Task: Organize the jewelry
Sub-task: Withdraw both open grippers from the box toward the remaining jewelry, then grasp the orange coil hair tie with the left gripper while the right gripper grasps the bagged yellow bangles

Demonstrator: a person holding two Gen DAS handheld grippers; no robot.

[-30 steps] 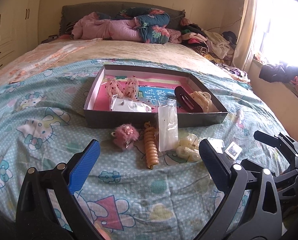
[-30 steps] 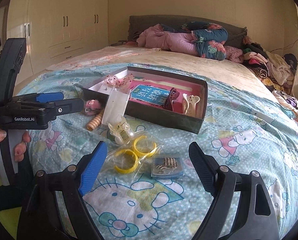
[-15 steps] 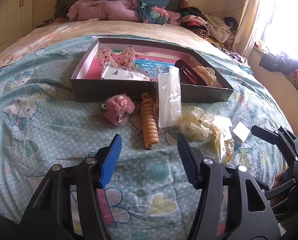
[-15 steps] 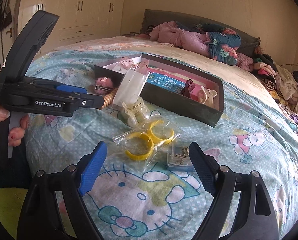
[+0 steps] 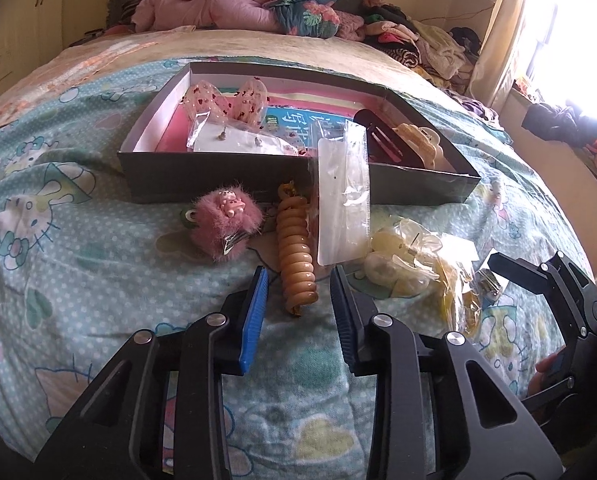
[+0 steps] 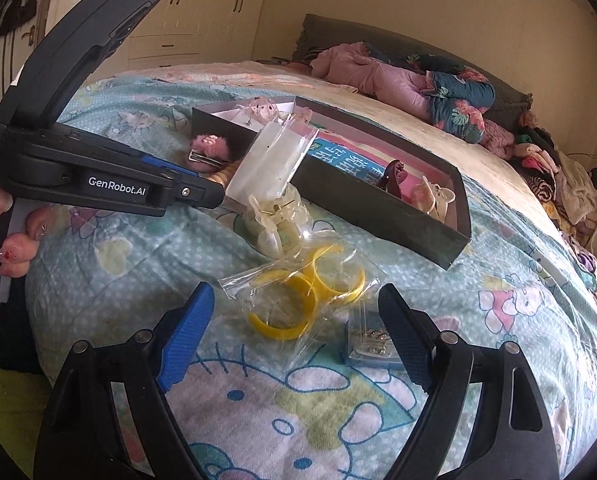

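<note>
Bed with turquoise cartoon-print quilt (image 5: 78,264) carries a shallow dark cardboard box (image 5: 218,178). Left tongs (image 5: 298,292), narrowed and advanced since a second ago, now straddle the tan spiral hair tie (image 5: 296,264), ungripped; right tongs (image 6: 294,320) gape empty.

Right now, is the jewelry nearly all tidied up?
Partly. The box already holds clips and a bow. The left tongs, open, straddle the spiral hair tie without gripping it. The pink fluffy clip, yellow bangles and packets are outside the box.
</note>
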